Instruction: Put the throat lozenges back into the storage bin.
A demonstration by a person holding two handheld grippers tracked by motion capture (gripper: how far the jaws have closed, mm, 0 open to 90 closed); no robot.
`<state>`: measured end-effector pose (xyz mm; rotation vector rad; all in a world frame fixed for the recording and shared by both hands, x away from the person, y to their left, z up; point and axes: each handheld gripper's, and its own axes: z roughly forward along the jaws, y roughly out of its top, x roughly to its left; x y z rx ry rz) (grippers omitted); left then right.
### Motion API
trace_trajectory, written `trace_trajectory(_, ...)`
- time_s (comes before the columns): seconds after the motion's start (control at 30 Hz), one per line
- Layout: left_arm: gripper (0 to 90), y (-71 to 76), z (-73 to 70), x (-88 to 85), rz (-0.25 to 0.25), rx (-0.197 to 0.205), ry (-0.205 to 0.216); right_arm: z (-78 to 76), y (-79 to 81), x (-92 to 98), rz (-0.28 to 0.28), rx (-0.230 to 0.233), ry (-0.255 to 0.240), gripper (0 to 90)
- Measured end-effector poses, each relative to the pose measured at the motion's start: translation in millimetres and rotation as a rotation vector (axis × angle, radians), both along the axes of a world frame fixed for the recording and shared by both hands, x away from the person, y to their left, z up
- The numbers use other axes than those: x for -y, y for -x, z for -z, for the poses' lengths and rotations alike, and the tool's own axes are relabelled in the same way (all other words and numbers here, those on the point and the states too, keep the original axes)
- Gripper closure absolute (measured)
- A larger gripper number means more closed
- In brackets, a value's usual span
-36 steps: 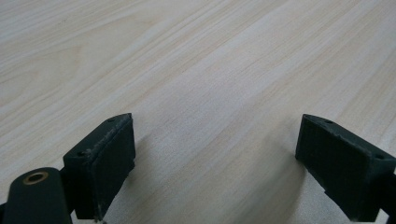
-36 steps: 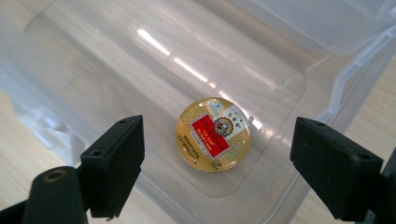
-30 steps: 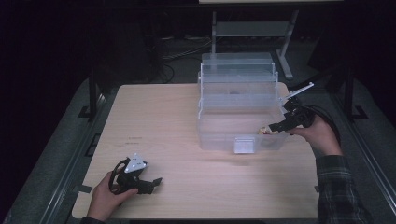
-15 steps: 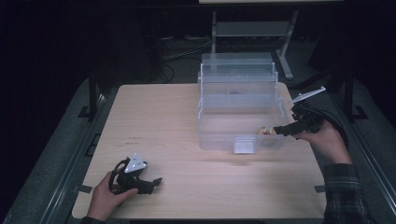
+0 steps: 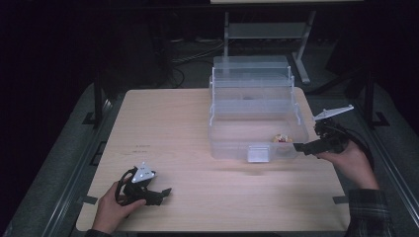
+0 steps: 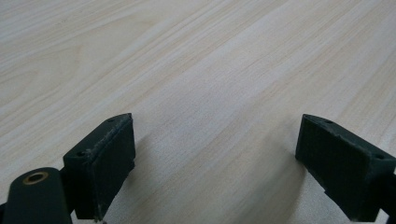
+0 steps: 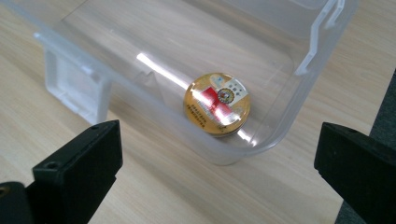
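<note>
A: Where is the round gold tin [image 7: 217, 104] sitting?

B: Inside the clear plastic box [image 5: 232, 143], on its floor, tucked into the front corner on the side nearest the right tongs [image 5: 299, 146]. Its lid faces up, gold with a red and white label. The box's front wall and its latch tab [image 5: 258, 153] stand between it and the person.

A: And the right tongs, are they on it?

B: No. They sit just outside that same corner of the box, low over the worktop [image 5: 178, 128]. Their jaws have just been opening and now stand spread wide, with nothing between them; the tin lies beyond them, behind the box wall.

A: What about the other pair?

B: The left tongs [image 5: 164, 192] rest well away from the box, near the worktop's front edge on the far side from the tin. Their jaws are also spread, holding nothing, with bare wood grain under them.
</note>
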<state>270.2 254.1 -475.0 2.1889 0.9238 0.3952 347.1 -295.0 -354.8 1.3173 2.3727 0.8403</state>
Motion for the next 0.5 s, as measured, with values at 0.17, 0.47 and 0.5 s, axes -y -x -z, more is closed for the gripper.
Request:
trace_trajectory(0.17,11.2,-0.1,0.0,-0.1,0.001,0.001,-0.001,4.6,9.7,0.1,0.002,0.012,-0.004,0.8)
trace_trajectory(0.47,11.2,0.0,0.0,0.0,0.000,0.000,0.001,22.1,29.6,3.0,0.016,0.030,-0.020,0.8)
trace_trajectory(0.5,11.2,0.0,0.0,0.0,0.000,0.000,0.000,24.5,31.4,3.3,0.017,0.029,-0.019,0.8)
